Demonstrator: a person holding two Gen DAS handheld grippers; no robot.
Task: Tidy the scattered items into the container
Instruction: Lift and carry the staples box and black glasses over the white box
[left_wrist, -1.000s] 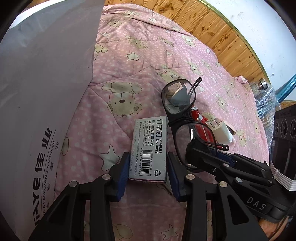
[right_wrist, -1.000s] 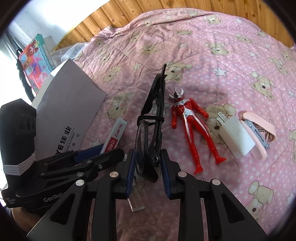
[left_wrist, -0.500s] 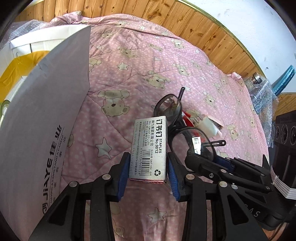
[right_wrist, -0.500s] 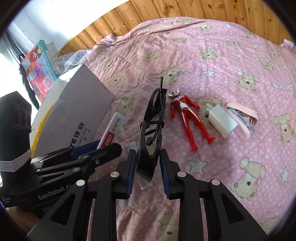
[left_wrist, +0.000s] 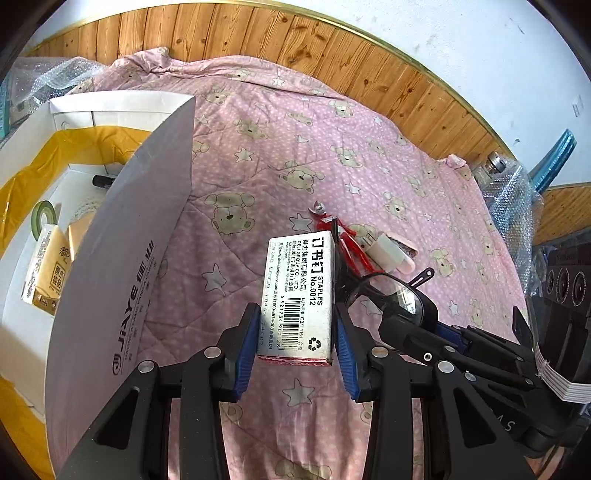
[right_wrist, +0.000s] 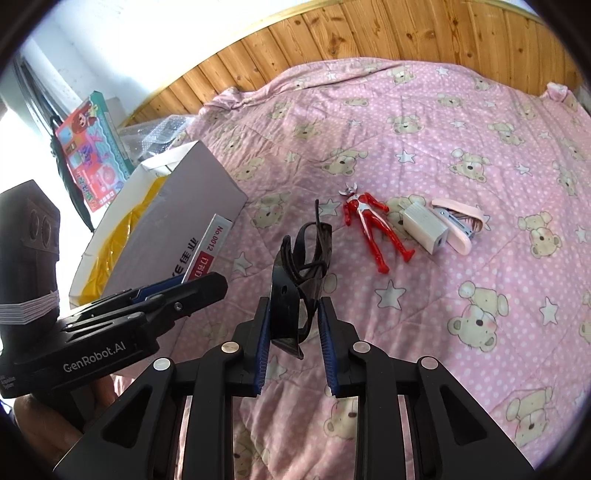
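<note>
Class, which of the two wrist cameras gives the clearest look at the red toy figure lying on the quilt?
The right wrist view. There the red toy figure lies whole and unobstructed on the pink quilt, head to feet. In the left wrist view, the staples box and glasses hide most of it; only its head and upper body show.

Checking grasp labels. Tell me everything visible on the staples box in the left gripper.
The staples box is a small flat rectangular carton, grey-white on its printed face, red along one edge. It reads "STAPLES No.0012" with Chinese text, a barcode and a recycling mark. The left gripper clamps its near end between blue pads, holding it above the pink quilt, far end pointing away.
</note>
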